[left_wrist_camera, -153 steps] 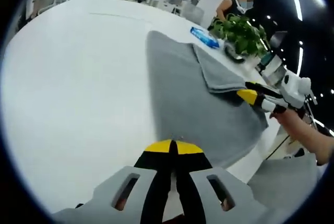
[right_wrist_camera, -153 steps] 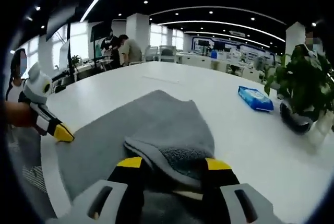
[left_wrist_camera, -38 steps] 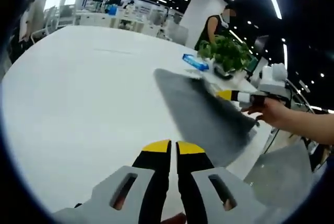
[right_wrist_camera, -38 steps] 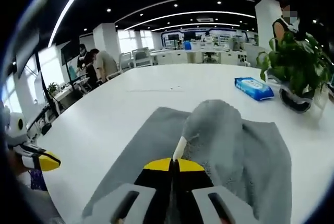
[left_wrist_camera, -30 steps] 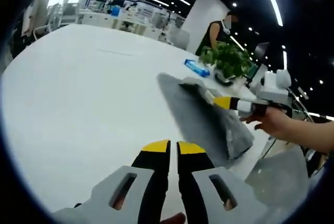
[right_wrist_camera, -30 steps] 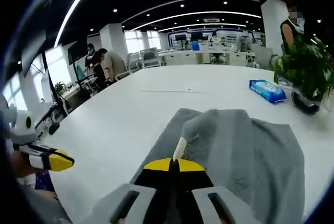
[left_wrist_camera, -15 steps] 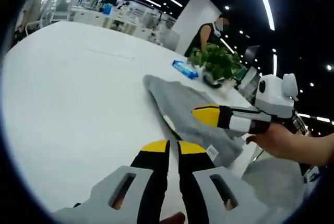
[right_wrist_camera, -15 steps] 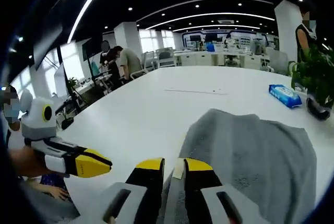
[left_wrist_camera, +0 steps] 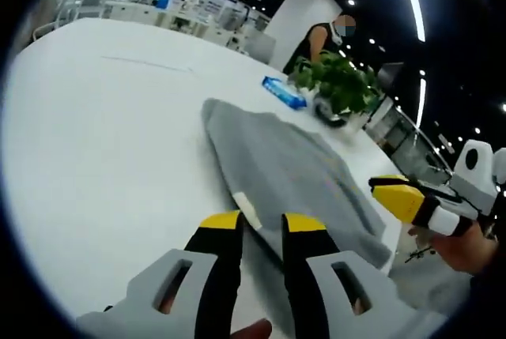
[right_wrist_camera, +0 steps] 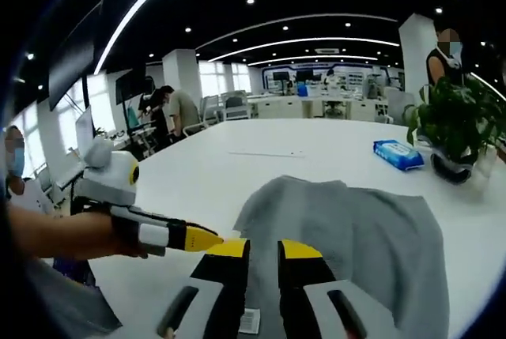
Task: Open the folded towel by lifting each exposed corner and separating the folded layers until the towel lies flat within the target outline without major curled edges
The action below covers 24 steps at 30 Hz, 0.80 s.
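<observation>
A grey towel [left_wrist_camera: 288, 169] lies spread out in one layer on the white table [left_wrist_camera: 95, 133], its near edge slightly wavy. My left gripper [left_wrist_camera: 261, 222] stands open at that near edge, the towel's white label [left_wrist_camera: 247, 211] lying between its jaws. Held by a hand, my right gripper [left_wrist_camera: 393, 191] hovers off the towel's right corner. In the right gripper view the towel [right_wrist_camera: 356, 232] stretches ahead, and my right gripper [right_wrist_camera: 263, 250] is open just above its near part with nothing in it. The left gripper [right_wrist_camera: 202, 239] reaches in from the left, its yellow tip beside my right jaws.
A blue wipes packet [left_wrist_camera: 285, 92] [right_wrist_camera: 398, 153] and a potted plant [left_wrist_camera: 340, 78] [right_wrist_camera: 455, 114] stand beyond the towel. A person stands behind the plant. Bare white tabletop spreads to the left. People sit at far desks [right_wrist_camera: 170, 110].
The right gripper has let go of the towel corner and drawn back. The left gripper has opened and come up to the towel's near edge. The towel now lies spread out.
</observation>
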### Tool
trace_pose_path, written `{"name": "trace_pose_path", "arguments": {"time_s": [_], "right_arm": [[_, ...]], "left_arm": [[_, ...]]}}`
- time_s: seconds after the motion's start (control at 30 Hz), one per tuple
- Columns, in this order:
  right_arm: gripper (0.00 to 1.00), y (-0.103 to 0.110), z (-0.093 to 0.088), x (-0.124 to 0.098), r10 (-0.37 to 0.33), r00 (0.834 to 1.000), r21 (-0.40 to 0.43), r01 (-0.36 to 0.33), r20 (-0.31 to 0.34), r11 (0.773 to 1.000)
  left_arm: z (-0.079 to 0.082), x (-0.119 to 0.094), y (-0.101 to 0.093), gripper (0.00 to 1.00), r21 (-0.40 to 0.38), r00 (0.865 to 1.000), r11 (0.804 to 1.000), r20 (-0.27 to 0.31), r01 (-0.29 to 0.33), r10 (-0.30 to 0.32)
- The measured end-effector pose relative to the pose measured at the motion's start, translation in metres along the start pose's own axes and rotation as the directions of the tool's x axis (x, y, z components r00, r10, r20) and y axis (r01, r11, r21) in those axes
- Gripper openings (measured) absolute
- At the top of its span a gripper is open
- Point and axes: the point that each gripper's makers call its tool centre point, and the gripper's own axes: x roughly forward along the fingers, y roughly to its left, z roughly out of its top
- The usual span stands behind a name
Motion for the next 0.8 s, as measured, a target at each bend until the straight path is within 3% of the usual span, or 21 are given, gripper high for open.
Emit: {"name": "trace_pose_path", "arguments": {"time_s": [0.2, 0.33, 0.4, 0.5, 0.67, 0.8], "right_arm": [[0.1, -0.009, -0.011, -0.015, -0.008, 1.0, 0.002, 0.008, -0.016, 1.0], [0.1, -0.025, -0.024, -0.021, -0.06, 0.998, 0.033, 0.061, -0.027, 0.998], [0.1, -0.035, -0.033, -0.026, -0.104, 0.993, 0.009, 0.105, -0.049, 0.994], [0.08, -0.044, -0.043, -0.031, -0.13, 0.99, 0.018, 0.132, -0.054, 0.991], [0.08, -0.056, -0.046, -0.037, -0.165, 0.985, 0.048, 0.168, -0.053, 0.985], [0.07, -0.067, -0.05, -0.038, -0.22, 0.974, 0.025, 0.221, -0.063, 0.975]], "left_arm": [[-0.007, 0.011, 0.007, 0.17, -0.011, 0.999, 0.999, -0.027, -0.031, 0.03], [-0.011, 0.019, 0.003, 0.14, -0.048, 0.998, 0.999, -0.053, -0.018, 0.016], [-0.01, 0.02, 0.003, 0.12, -0.04, 0.998, 0.999, -0.052, -0.026, 0.024], [-0.009, 0.022, 0.005, 0.02, -0.052, 0.997, 0.998, -0.066, -0.032, 0.028], [0.003, 0.009, 0.003, 0.02, -0.102, 0.998, 0.995, -0.058, -0.008, 0.002], [0.012, -0.009, 0.007, 0.02, -0.051, 0.999, 0.998, -0.031, -0.032, 0.03]]}}
